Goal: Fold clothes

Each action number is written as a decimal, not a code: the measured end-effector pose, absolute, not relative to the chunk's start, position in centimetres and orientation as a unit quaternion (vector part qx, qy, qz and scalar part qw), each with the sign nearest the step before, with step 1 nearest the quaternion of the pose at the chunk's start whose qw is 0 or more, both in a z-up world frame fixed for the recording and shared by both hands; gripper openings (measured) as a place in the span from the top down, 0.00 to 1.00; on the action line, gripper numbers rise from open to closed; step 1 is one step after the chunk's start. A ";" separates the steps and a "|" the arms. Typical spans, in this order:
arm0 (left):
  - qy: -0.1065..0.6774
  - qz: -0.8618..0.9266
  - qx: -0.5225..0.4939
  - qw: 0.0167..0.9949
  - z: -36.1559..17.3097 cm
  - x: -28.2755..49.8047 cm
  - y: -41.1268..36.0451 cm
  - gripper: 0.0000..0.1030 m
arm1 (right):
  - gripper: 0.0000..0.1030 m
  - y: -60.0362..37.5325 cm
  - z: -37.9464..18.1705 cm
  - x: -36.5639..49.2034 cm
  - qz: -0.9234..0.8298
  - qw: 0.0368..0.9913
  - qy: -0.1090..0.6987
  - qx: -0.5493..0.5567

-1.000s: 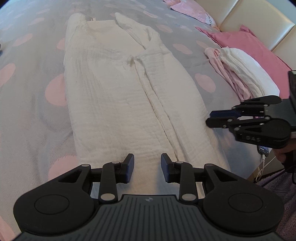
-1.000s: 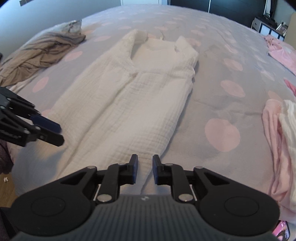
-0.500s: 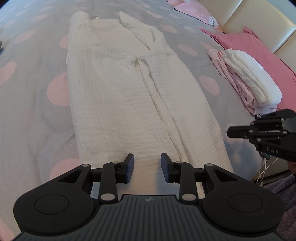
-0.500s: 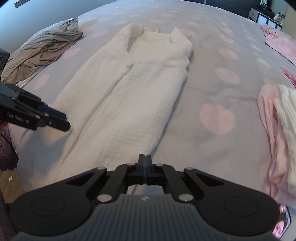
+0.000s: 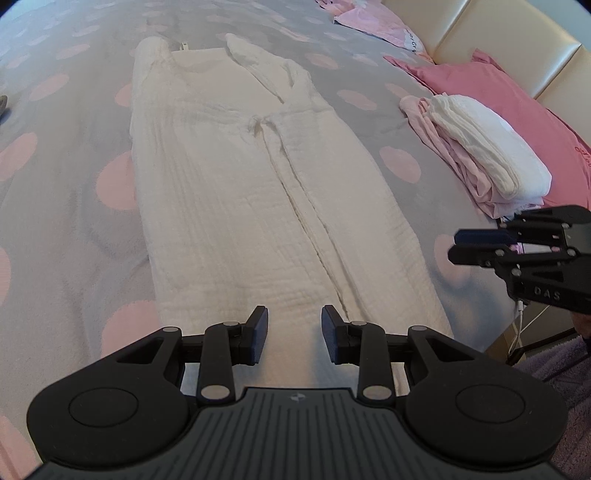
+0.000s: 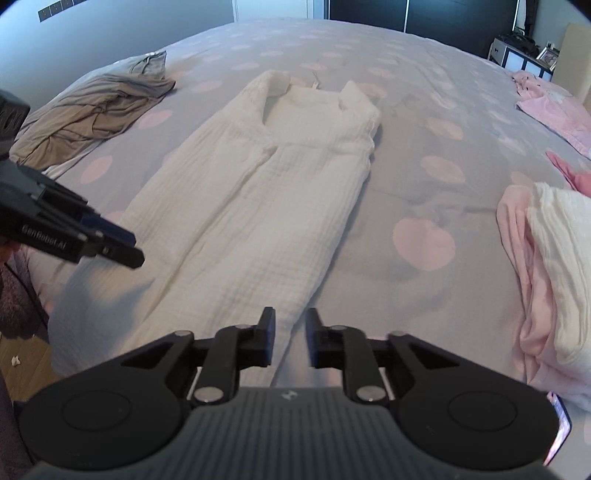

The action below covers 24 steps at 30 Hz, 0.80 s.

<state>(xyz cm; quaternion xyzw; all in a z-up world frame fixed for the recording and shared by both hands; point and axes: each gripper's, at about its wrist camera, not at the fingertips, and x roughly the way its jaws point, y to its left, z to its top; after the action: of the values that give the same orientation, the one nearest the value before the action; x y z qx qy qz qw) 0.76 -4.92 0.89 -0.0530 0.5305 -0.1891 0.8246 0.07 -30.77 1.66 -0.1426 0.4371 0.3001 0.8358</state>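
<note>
A long white robe (image 5: pixel 251 192) lies flat and lengthwise on the grey bedcover with pink dots (image 5: pixel 55 221), collar at the far end and hem towards me. My left gripper (image 5: pixel 294 321) hovers open over the hem with nothing between its fingers. In the right wrist view the robe (image 6: pixel 266 206) runs away from my right gripper (image 6: pixel 290 325), which hangs above the hem's right corner. Its jaws are opening and nothing is between them. Each gripper shows in the other's view: the right gripper (image 5: pixel 458 245) off the robe's right edge, the left gripper (image 6: pixel 133 247) over its left side.
A folded stack of pink and white clothes (image 5: pixel 480 147) sits right of the robe, beside a pink pillow (image 5: pixel 498 85) and a cream headboard (image 5: pixel 498 29). A crumpled taupe garment (image 6: pixel 88 110) lies far left. The bed's near edge drops to a wooden floor (image 6: pixel 22 369).
The right gripper shut fully half a second ago and has parted again. It also drifted to the right, off the robe's edge. The left gripper has stayed where it was.
</note>
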 end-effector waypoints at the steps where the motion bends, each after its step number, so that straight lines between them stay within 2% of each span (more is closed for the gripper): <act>1: 0.530 -0.188 -0.053 0.825 0.8 0.8 -4.9 0.71 | 0.79 -30.5 1.6 0.4 0.300 0.837 0.435 -0.144; 8: 0.535 -0.184 -0.056 0.822 0.2 1.3 -4.6 0.71 | 0.79 -28.3 0.1 2.9 0.301 0.830 0.438 -0.167; 9: 0.536 -0.183 -0.058 0.822 0.1 1.4 -4.5 0.71 | 0.82 -28.1 -0.3 3.3 0.300 0.828 0.441 -0.171; 10: 0.537 -0.182 -0.059 0.822 0.0 1.4 -4.4 0.71 | 0.97 -28.0 -0.5 3.6 0.299 0.826 0.445 -0.174; 11: 0.537 -0.181 -0.060 0.822 -0.1 1.5 -4.3 0.71 | 1.00 -28.0 -0.6 3.7 0.297 0.825 0.448 -0.175; 24: 0.529 -0.199 -0.059 0.823 0.8 1.8 -5.3 0.71 | 1.00 -30.3 0.7 -1.0 0.305 0.801 0.481 -0.181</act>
<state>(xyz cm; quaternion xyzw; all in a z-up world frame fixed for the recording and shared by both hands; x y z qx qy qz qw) 1.83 -5.28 0.81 -0.0588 0.5285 -0.1986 0.8232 -1.04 -30.25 0.74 -0.1810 0.4815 0.3053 0.8014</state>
